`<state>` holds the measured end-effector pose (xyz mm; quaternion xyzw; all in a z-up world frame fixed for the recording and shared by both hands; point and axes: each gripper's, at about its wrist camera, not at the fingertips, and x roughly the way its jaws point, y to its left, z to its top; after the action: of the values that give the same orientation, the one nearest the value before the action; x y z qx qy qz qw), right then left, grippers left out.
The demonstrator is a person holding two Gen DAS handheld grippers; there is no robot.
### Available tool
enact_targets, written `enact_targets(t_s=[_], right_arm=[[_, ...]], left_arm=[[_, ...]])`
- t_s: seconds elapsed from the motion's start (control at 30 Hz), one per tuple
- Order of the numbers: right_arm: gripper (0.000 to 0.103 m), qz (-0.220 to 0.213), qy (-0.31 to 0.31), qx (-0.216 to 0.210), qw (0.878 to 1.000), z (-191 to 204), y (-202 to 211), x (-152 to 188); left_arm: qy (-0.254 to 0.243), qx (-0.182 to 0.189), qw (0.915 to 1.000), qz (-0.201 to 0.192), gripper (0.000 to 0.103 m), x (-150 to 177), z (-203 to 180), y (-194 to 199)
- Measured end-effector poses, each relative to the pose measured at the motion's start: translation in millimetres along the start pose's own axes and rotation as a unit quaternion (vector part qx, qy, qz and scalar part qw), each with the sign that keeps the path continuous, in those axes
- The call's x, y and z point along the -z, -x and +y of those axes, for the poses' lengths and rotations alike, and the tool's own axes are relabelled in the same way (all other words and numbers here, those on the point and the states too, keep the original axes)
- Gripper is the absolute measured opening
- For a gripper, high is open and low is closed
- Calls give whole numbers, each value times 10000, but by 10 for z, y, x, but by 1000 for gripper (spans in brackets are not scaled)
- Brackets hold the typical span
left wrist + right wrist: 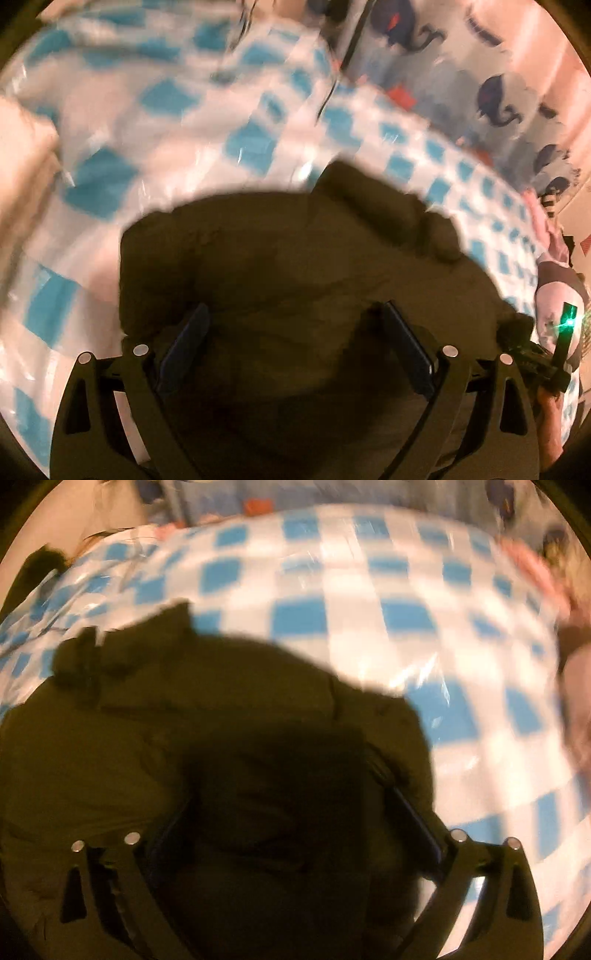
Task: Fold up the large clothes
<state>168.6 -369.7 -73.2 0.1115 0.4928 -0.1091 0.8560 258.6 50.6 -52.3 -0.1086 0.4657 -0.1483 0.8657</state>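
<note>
The dark garment [280, 266] lies bunched on the checked cloth [155, 122]. Both grippers, left [291, 339] and right [295, 827], hang over it with fingers spread wide, holding nothing. The step looks like reaching for a grasp; next, each must close on an edge.

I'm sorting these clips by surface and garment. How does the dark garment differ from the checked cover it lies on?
The dark olive garment is plain and matte; the blue-and-white checked cover is patterned and glossy, with bright glints. The garment is bunched in thick folds, while the cover spreads wide beneath it, reaching far past its edges. Both look soft and wrinkled.
</note>
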Motion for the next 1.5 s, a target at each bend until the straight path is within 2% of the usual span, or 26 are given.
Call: enact_targets(t_s=[0.07, 0.17, 0.3, 0.37, 0.43, 0.5, 0.53, 0.6, 0.7, 0.77, 0.87, 1.0, 1.23, 1.4, 1.5], right_arm=[[96, 90, -127, -136, 9998, -65, 3, 27], [95, 63, -257, -297, 9992, -134, 192, 21], [95, -620, -277, -737, 9950, -244, 827, 105], [95, -721, -31, -970, 9927, -204, 989, 177], [95, -493, 391, -982, 9932, -79, 954, 249], [95, -1, 698, -770, 9946, 8, 701, 346], [95, 210, 713, -685, 9949, -17, 589, 399], [96, 532, 481, -808, 9941, -119, 360, 508], [96, 520, 288, -792, 9951, -157, 406, 539], [96, 497, 306, -702, 9958, -130, 536, 578], [96, 235, 375, -772, 9960, -155, 888, 737], [96, 187, 230, -885, 9956, -340, 1238, 1125], [96, 565, -448, -1141, 9908, -720, 1416, 1876], [96, 594, -980, -1542, 9814, -849, 1581, 2320], [96, 554, -1148, -1699, 9772, -891, 1748, 2453]], left_arm=[[-11, -60, 9999, 86, 90, 41, 7, -78], [-43, -23, 10000, 8, 90, 86, -11, 84], [-155, 242, 9990, -332, 90, 181, -31, 485], [-246, 350, 9982, -428, 90, 279, -26, 664], [-301, 304, 9984, -368, 90, 384, 0, 700], [-328, 212, 9990, -231, 90, 444, 31, 625], [-309, 126, 9993, -154, 90, 480, 69, 575], [-237, 50, 9997, 104, 90, 552, 169, 417], [-314, -163, 9990, 265, 90, 618, 157, 338], [-362, -211, 9989, 200, 90, 654, 123, 468], [-598, -313, 9977, -12, 90, 760, 43, 783], [-1002, -606, 9927, -284, 90, 1010, -37, 1254], [-1560, -1227, 9779, -657, 90, 1584, -129, 1931], [-1787, -1588, 9682, -738, 91, 1966, -135, 2150], [-1880, -1799, 9630, -702, 91, 2141, -126, 2214]])
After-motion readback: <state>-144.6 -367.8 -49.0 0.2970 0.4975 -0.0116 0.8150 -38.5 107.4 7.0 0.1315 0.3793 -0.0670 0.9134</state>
